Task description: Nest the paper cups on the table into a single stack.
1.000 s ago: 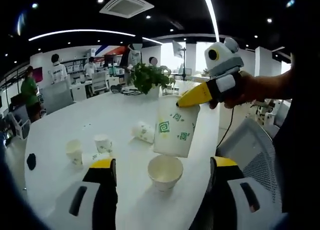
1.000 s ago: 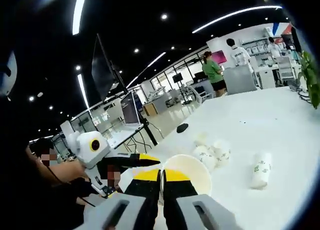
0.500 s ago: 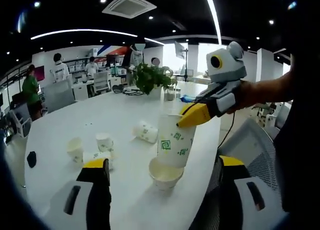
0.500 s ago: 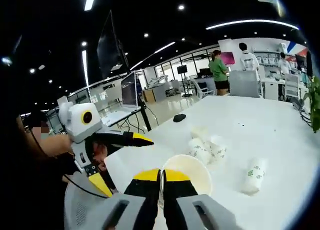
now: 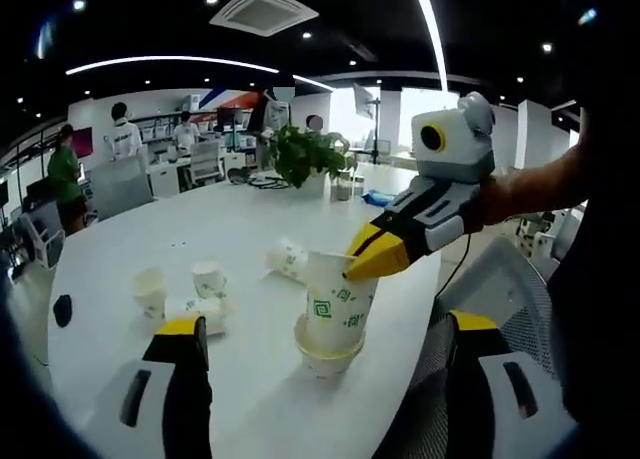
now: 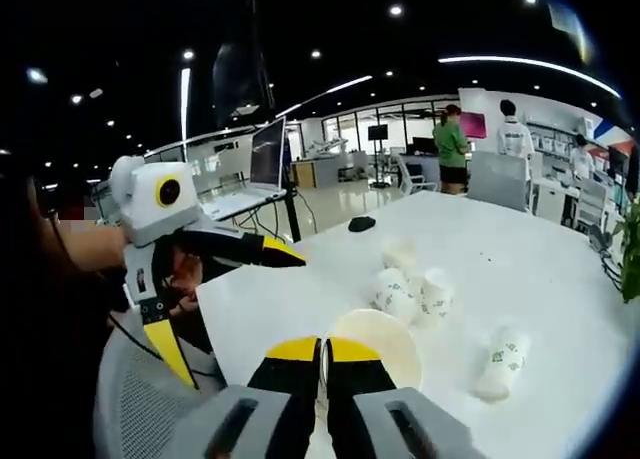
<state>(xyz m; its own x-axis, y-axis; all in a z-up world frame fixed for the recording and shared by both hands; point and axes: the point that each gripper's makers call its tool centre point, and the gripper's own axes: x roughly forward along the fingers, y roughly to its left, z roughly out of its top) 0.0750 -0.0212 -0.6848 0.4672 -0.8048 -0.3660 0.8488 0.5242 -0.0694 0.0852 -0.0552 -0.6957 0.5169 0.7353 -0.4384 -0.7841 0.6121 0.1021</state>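
Right gripper [image 5: 362,263] fingers pinching green-patterned cup [image 5: 335,309] rim, seated in cup [image 5: 325,357] at 6 o'clock; left gripper [image 5: 320,379] fingers wide; no readable writing.

Yellow-tipped black left tongs [image 5: 318,341], grey-white right tongs [image 6: 321,354], round-lensed white housing

The held cup [image 5: 338,301] hides the inside of the lower cup [image 5: 327,357], while its own rim disappears behind the right gripper [image 5: 366,261].
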